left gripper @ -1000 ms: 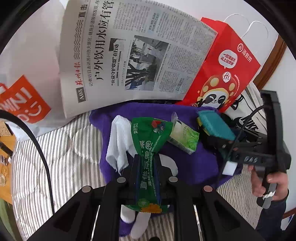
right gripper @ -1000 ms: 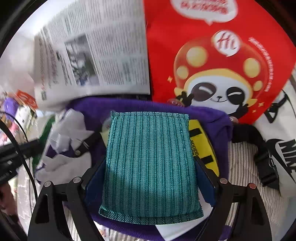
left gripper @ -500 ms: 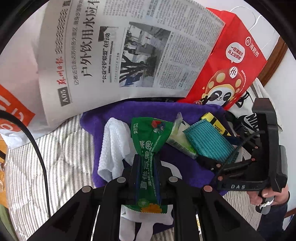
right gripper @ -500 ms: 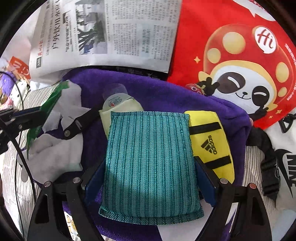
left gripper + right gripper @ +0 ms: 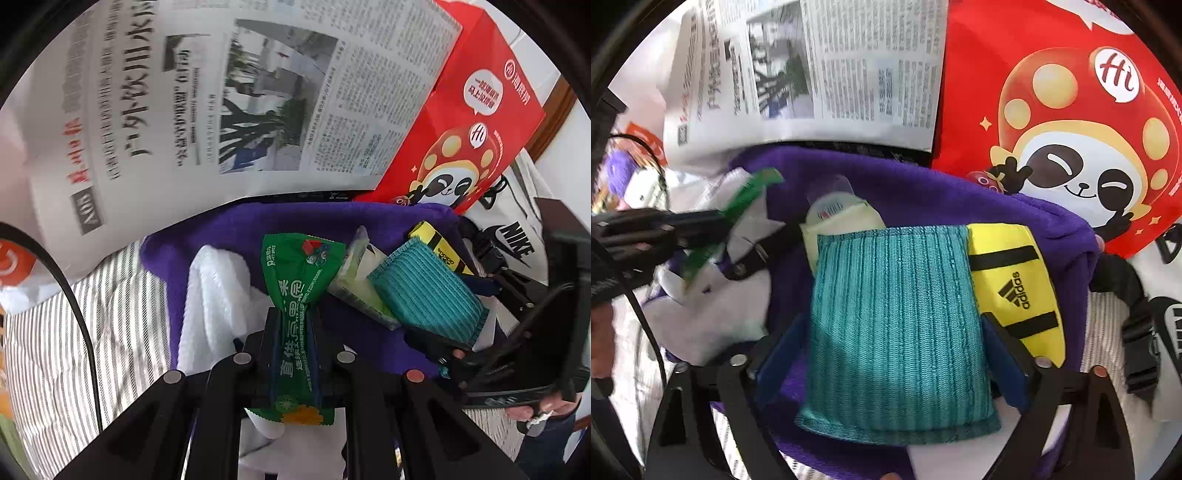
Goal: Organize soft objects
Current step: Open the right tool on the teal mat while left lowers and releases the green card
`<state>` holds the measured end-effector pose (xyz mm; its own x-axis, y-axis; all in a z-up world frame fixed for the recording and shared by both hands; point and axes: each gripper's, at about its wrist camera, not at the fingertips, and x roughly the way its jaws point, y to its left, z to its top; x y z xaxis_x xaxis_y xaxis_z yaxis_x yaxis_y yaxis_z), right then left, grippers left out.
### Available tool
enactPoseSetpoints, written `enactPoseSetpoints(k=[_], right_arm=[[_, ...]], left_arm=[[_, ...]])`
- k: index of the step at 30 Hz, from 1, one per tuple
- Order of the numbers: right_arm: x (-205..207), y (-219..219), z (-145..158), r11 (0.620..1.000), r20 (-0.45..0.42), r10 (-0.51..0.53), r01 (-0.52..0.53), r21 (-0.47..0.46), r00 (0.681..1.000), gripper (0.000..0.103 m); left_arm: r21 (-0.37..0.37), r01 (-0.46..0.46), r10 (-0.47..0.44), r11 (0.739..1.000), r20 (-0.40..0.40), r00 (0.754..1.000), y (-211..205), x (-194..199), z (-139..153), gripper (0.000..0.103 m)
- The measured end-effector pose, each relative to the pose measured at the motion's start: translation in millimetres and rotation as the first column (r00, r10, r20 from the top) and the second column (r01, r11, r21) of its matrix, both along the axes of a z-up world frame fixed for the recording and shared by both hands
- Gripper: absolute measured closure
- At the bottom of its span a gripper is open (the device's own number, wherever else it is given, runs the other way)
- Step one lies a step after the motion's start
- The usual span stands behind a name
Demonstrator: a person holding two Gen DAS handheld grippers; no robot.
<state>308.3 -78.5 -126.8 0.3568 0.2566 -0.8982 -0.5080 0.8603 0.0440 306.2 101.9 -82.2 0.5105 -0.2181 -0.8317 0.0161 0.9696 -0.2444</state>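
My left gripper (image 5: pixel 293 325) is shut on a green snack packet (image 5: pixel 299 295) and holds it over a purple cloth (image 5: pixel 236 229) on the striped bed. My right gripper (image 5: pixel 894 332) is shut on a teal knitted pad (image 5: pixel 897 325), held low over the same purple cloth (image 5: pixel 923 192). The pad also shows in the left wrist view (image 5: pixel 424 291). On the cloth lie a white towel (image 5: pixel 214 295), a pale green tissue pack (image 5: pixel 354 291) and a yellow Adidas pouch (image 5: pixel 1015 280). The left gripper with the packet shows at the left of the right wrist view (image 5: pixel 701 229).
A newspaper (image 5: pixel 221 103) and a red panda bag (image 5: pixel 469 136) stand upright behind the cloth. A white Nike bag (image 5: pixel 513 236) with black straps lies to the right. The striped mattress (image 5: pixel 74 332) extends to the left.
Both grippers have moved forward and lower toward the purple cloth. The teal pad now sits close beside the tissue pack and yellow pouch.
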Motion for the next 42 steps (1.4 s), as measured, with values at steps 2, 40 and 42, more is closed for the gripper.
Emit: enactPoseSetpoints(k=[2, 40, 42], right_arm=[[-1, -1, 1, 1.000, -0.003, -0.001, 0.001, 0.003, 1.000, 0.009], [-83, -85, 69, 0.960, 0.076, -0.190, 0.169, 0.222, 0.979, 0.009], [-93, -87, 66, 0.960, 0.073, -0.192, 0.172, 0.221, 0.979, 0.009]], left_arm=[[0.009, 0.011, -0.011, 1.000, -0.006, 1.000, -2, 5, -2, 0.090], [0.140, 0.000, 0.009, 0.990, -0.062, 0.998, -7, -25, -1, 0.051], [0.137, -0.004, 0.011, 0.991, -0.050, 0.999, -5, -41, 5, 0.051]])
